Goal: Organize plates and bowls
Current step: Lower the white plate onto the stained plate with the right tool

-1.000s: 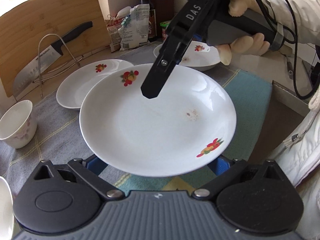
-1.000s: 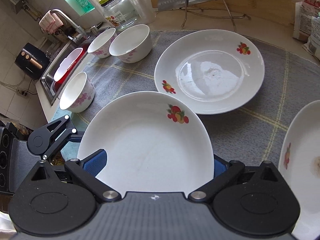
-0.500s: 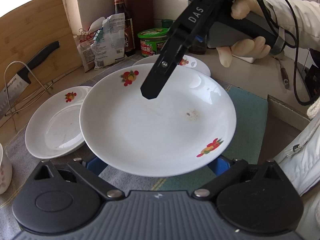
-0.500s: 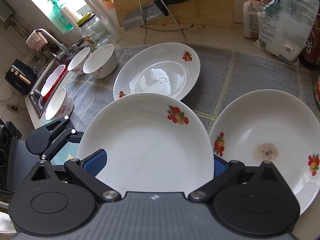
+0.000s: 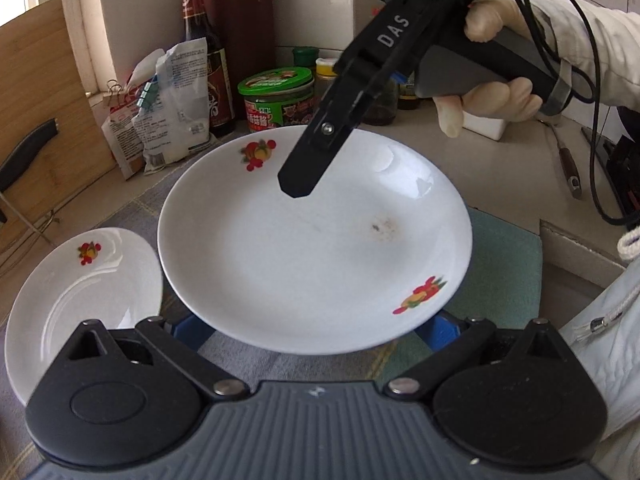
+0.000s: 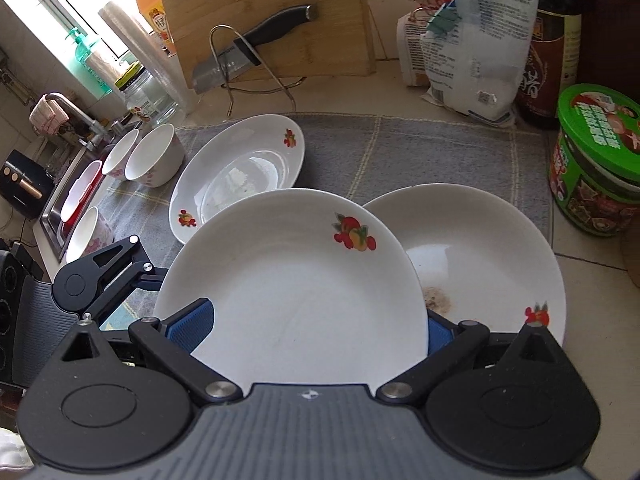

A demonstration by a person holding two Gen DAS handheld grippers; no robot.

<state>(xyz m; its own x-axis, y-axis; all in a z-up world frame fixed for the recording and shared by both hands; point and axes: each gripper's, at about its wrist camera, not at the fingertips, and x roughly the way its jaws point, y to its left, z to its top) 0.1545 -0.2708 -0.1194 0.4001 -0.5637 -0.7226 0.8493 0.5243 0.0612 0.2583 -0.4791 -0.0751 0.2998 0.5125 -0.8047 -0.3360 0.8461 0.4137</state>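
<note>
A white plate with fruit prints hangs above the mat, carried by both grippers. My left gripper is shut on its near rim, blue pads at either side. My right gripper is shut on the same plate from another side. Its black finger reaches over the far rim, a gloved hand behind it. The left gripper's finger shows at the plate's left edge. A stained plate lies on the mat, partly under the held one. Another plate lies further left.
Three bowls stand at the left end of the grey mat, beside a sink. A green-lidded jar, bottles and bags line the back. A knife on a wire rack leans against a cutting board.
Both grippers have carried the plate to the right along the counter, away from the bowls and the left plate, until it overlaps the stained plate near the jars. Their grip is unchanged.
</note>
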